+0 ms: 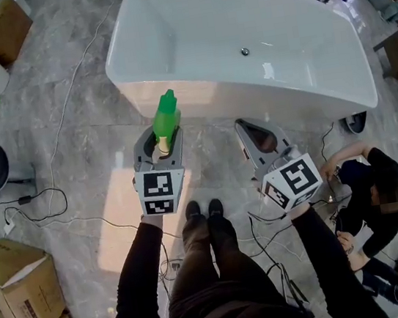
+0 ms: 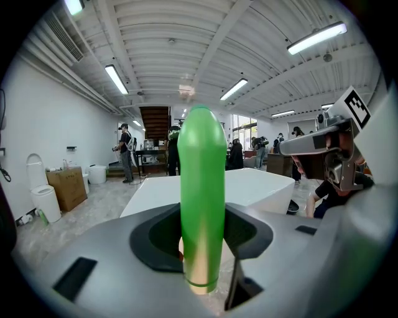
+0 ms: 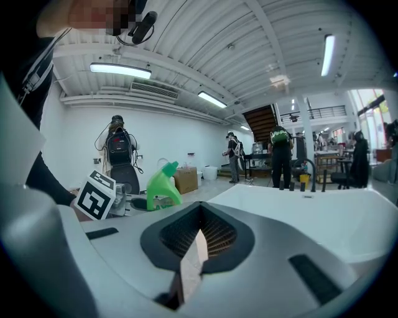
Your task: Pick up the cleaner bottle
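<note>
Cleaner bottle (image 1: pixel 167 121) (image 2: pixel 202 186) (image 3: pixel 163 186), where'd we have it? (A)

Clear of the floor (image 1: pixel 71 144), w/ our left gripper (image 1: pixel 159 137) (image 2: pixel 202 235) clamped on it. Both pads pressed the green body from either side. Bottle stood upright btwn them, cap end up. (B)

And vs. the bathtub (image 1: pixel 197 97)? (A)

We held it just short of the tub's near wall, toward that wall's left end, not touching it. In the left gripper view the bottle filled the centre and the tub's white rim showed behind it. (B)

Right gripper (image 1: pixel 251 127) (image 3: pixel 198 239)? (A)

Empty. Its jaws were together, only a thin sliver of floor showing btwn the pads, nothing in them. We had it about level w/ the left one, apart from it, also facing the tub's near wall, approx. mid-length. The right gripper view caught the bottle off to its left, sitting in the other gripper beside the marker cube (image 3: pixel 95 195). (B)

Anything else round us? (A)

Cables (image 1: pixel 58 205) ran across the floor by our feet, cardboard boxes (image 1: pixel 18 285) sat on the floor to our left, and a person (image 1: pixel 374 191) crouched past the tub's right end. More people stood in the bg, too small to tell much. (B)
</note>
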The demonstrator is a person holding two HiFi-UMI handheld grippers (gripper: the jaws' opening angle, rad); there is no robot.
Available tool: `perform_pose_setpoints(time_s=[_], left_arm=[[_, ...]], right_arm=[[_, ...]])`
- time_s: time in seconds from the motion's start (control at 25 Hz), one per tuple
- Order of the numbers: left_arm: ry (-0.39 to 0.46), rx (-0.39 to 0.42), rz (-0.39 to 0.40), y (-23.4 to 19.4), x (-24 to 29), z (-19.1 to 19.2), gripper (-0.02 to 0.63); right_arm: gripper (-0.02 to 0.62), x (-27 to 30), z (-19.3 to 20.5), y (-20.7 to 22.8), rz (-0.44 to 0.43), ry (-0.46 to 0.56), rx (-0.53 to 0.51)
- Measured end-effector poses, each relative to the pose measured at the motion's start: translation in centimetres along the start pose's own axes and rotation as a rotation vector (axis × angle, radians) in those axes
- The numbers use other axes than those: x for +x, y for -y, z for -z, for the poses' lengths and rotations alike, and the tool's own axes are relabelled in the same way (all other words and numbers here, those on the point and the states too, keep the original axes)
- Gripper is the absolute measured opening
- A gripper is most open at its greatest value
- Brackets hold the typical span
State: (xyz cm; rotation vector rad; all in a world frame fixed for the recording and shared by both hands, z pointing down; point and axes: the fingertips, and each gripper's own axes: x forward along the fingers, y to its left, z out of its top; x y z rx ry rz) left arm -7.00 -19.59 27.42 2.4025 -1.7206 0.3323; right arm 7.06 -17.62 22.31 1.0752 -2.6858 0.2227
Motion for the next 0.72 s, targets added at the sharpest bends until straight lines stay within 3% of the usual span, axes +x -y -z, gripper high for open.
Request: perform_pose_setpoints(time_s=[0.72], left_arm=[[0.006, 0.004, -0.001, 0.4, 1.0, -0.8, 0.183]], right_arm=[[0.0, -0.1, -0.3, 1.0, 0.002, -0.003, -0.003]])
